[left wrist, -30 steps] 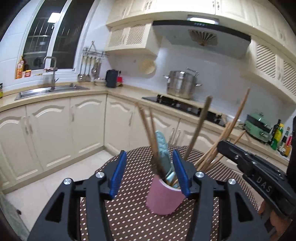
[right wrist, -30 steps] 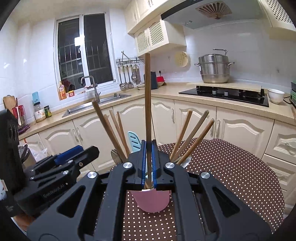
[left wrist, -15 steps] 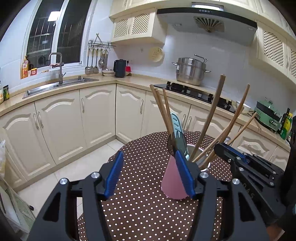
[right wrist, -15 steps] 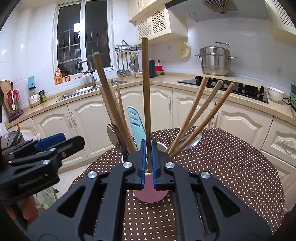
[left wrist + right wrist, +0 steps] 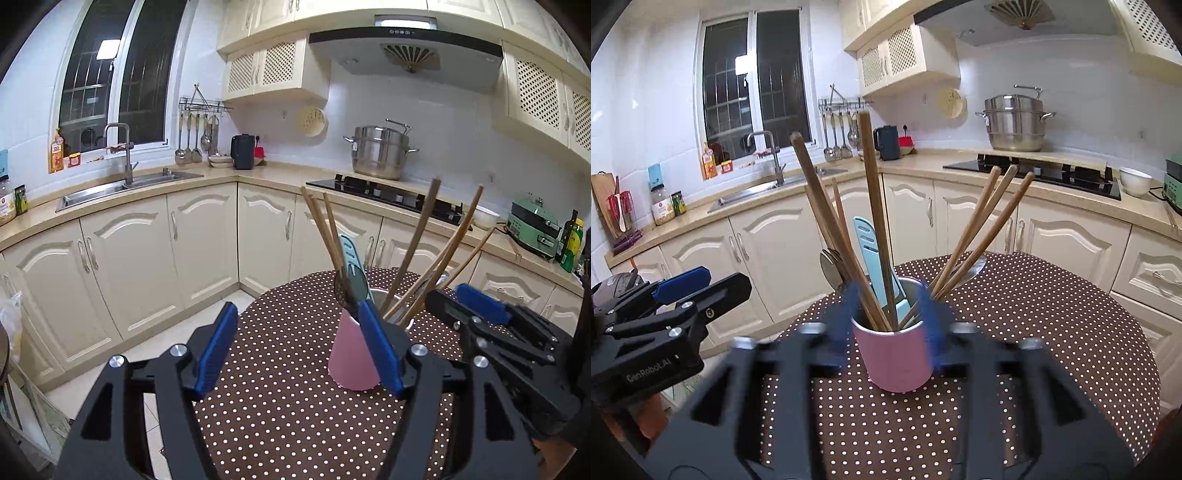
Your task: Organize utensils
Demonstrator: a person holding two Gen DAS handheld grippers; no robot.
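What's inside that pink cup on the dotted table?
The pink cup holds wooden chopsticks, a light blue utensil and metal spoons. Their lower ends are hidden by the cup's wall.

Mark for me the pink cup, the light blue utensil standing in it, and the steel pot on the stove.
pink cup point(image 5: 899, 360): right wrist view, front of its wall.
light blue utensil point(image 5: 866, 240): right wrist view, its slotted upper end.
steel pot point(image 5: 376, 157): left wrist view, side of its body.

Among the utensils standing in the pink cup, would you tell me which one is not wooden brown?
The light blue slotted utensil in the pink cup; every chopstick around it is brown wood.
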